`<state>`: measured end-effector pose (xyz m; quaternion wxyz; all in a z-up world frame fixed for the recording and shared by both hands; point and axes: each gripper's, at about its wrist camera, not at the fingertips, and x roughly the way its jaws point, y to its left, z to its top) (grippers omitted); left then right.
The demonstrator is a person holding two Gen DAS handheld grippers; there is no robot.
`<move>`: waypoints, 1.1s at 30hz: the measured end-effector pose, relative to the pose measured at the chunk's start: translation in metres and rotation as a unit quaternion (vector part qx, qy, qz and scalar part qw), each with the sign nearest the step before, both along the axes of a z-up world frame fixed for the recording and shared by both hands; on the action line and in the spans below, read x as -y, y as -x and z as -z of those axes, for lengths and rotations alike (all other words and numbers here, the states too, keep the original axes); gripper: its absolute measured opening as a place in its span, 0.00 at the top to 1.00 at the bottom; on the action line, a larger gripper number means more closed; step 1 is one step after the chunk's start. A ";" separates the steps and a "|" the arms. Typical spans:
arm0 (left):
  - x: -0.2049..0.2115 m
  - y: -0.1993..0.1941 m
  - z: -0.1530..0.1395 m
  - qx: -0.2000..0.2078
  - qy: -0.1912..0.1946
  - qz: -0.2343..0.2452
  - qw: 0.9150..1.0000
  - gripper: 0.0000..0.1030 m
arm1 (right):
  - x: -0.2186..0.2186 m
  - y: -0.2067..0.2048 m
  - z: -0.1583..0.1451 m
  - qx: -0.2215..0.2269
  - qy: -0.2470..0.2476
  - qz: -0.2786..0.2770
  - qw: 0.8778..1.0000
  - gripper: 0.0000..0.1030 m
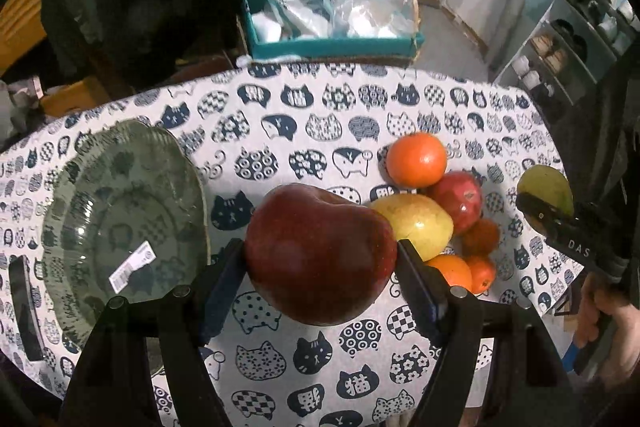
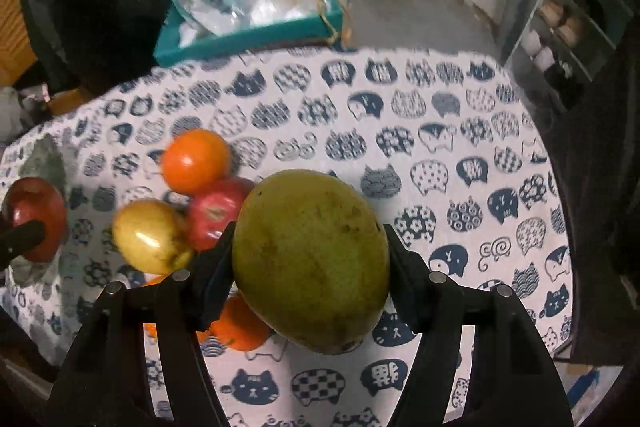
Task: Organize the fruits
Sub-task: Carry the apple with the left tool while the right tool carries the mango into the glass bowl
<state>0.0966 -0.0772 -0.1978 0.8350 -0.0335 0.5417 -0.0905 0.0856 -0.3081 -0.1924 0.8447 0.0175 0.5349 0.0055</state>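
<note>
Two claws, each clamped on one fruit: the left claw [image 1: 321, 259] grips a dark red apple [image 1: 320, 255], the right claw [image 2: 310, 263] a green mango [image 2: 312, 259].

One glass plate [image 1: 120, 227] lies left of the left claw.

To the right of the left claw sits one pile: one yellow pear [image 1: 416, 223], one smaller red apple [image 1: 460, 201], one big orange [image 1: 416, 159] beyond them, and three smaller oranges [image 1: 480, 237] nearer.

So two red apples, one pear, one mango, four oranges.
</note>
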 end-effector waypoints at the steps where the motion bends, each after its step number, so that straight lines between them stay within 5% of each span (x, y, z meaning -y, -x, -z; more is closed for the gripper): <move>1: -0.001 0.001 -0.004 0.005 -0.001 0.000 1.000 0.26 | -0.002 0.001 -0.004 0.006 -0.002 -0.002 1.000 0.35; 20: -0.046 0.029 -0.070 0.079 -0.003 -0.027 0.997 0.26 | -0.065 0.018 -0.093 0.106 -0.028 -0.066 0.992 0.35; 33: -0.105 0.043 -0.081 0.099 -0.006 -0.076 0.992 0.26 | -0.146 0.014 -0.122 0.130 -0.052 -0.134 0.981 0.35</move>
